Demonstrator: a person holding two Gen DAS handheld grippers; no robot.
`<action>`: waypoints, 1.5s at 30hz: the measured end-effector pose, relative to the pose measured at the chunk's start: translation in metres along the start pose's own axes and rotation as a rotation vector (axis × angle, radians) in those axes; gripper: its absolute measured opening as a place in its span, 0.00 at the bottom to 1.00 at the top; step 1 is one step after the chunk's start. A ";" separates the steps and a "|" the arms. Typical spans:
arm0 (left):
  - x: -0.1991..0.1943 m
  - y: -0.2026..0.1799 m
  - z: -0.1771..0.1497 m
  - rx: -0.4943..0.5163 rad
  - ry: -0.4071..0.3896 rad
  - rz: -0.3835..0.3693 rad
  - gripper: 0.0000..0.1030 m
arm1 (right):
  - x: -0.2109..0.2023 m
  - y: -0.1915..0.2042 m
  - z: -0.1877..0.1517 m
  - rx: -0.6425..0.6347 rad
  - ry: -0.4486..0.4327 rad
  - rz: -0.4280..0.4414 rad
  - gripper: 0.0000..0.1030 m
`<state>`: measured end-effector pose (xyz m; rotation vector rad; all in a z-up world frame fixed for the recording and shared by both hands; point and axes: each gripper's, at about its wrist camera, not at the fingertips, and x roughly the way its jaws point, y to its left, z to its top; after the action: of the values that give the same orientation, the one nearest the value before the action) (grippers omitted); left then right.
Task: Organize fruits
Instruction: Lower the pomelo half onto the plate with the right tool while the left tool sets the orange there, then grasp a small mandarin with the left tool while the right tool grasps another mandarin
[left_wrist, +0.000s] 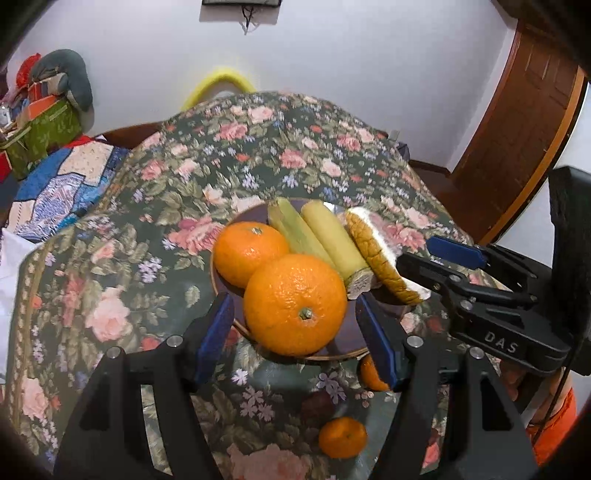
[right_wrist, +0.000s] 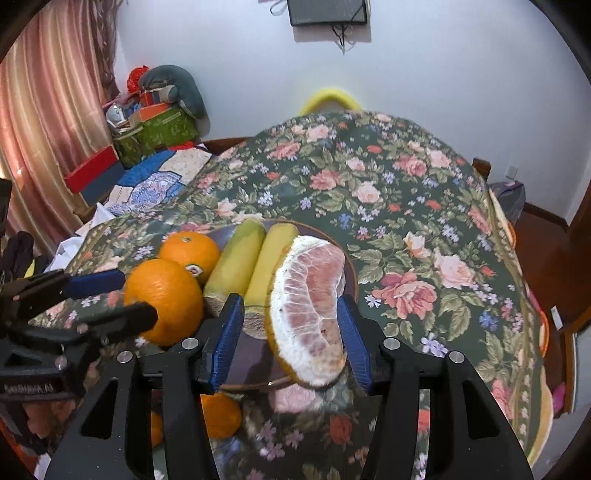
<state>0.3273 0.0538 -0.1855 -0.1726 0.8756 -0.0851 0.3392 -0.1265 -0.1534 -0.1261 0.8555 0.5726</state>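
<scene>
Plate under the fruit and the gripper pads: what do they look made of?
Dark purple round plate: probably glazed ceramic or glass; glossy, with a thin gold rim line. Blue pads on the right gripper: likely rubber or printed plastic; matte, finely ribbed. The black jaws behind them look like matte plastic with metal bolts.

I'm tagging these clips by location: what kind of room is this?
Probably a lived-in home room: a table under a floral tablecloth, pink curtains, a wooden door, and boxes piled by the wall.

2 oranges (left_wrist: 295, 304), 2 bananas (left_wrist: 317, 236), pomelo wedge (right_wrist: 312, 306) on plate (left_wrist: 347, 341).
</scene>
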 end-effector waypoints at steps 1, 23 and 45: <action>-0.005 -0.001 0.000 0.002 -0.007 0.002 0.66 | -0.006 0.001 0.000 0.000 -0.008 0.002 0.47; -0.042 -0.021 -0.065 0.041 0.057 0.025 0.66 | -0.079 0.027 -0.057 -0.037 -0.031 -0.017 0.48; -0.002 -0.031 -0.099 0.056 0.135 -0.050 0.32 | -0.048 0.026 -0.091 0.015 0.068 0.014 0.48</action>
<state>0.2499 0.0121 -0.2403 -0.1372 1.0029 -0.1694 0.2392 -0.1548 -0.1748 -0.1271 0.9271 0.5775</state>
